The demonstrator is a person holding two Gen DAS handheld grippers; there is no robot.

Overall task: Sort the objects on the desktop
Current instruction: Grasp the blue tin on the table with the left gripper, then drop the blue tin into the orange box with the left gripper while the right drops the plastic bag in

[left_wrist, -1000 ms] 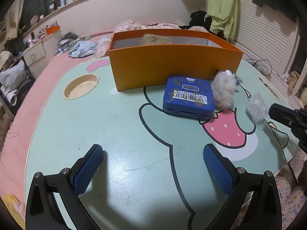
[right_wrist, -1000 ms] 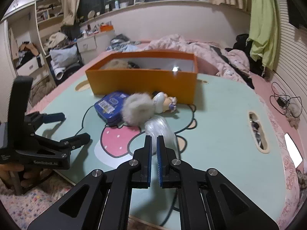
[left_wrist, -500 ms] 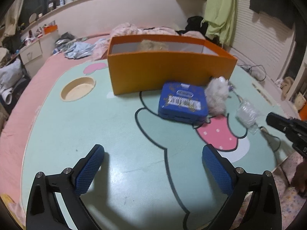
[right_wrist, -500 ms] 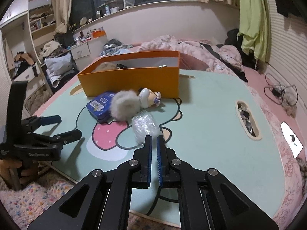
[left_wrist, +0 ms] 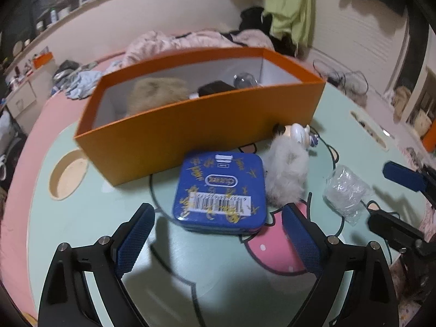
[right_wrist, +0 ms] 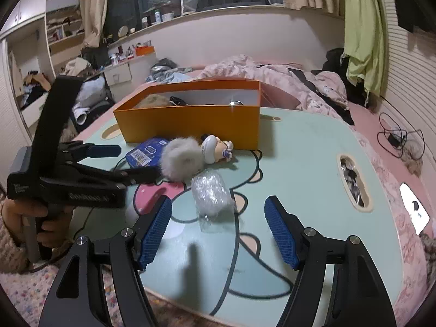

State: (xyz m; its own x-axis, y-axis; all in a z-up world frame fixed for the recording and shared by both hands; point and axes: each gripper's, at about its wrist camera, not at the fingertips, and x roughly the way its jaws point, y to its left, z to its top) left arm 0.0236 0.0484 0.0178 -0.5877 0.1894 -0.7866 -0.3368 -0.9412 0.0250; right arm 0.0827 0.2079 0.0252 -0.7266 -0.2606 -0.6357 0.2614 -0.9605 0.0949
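Note:
A blue tin [left_wrist: 220,193] lies on the green table in front of the orange box [left_wrist: 190,125]. My left gripper [left_wrist: 218,234] is open, its pads just short of the tin on either side. A grey fur ball [left_wrist: 286,174] and a small white figure [left_wrist: 298,133] lie right of the tin. A clear plastic wrap [left_wrist: 346,190] lies further right. My right gripper [right_wrist: 218,229] is open and empty, just short of the plastic wrap [right_wrist: 209,190]. The tin [right_wrist: 144,152], fur ball [right_wrist: 181,158], figure [right_wrist: 215,147] and box [right_wrist: 190,120] show beyond it.
The box holds a tan fur item [left_wrist: 155,95], a dark object [left_wrist: 215,88] and a clear round thing [left_wrist: 245,80]. The table [left_wrist: 81,231] has a round recess [left_wrist: 68,177] at left and a slot [right_wrist: 354,182] at right. A bed lies behind.
My right gripper has opened from shut and sits closer to the plastic wrap. My left gripper has moved forward and higher, up to the blue tin.

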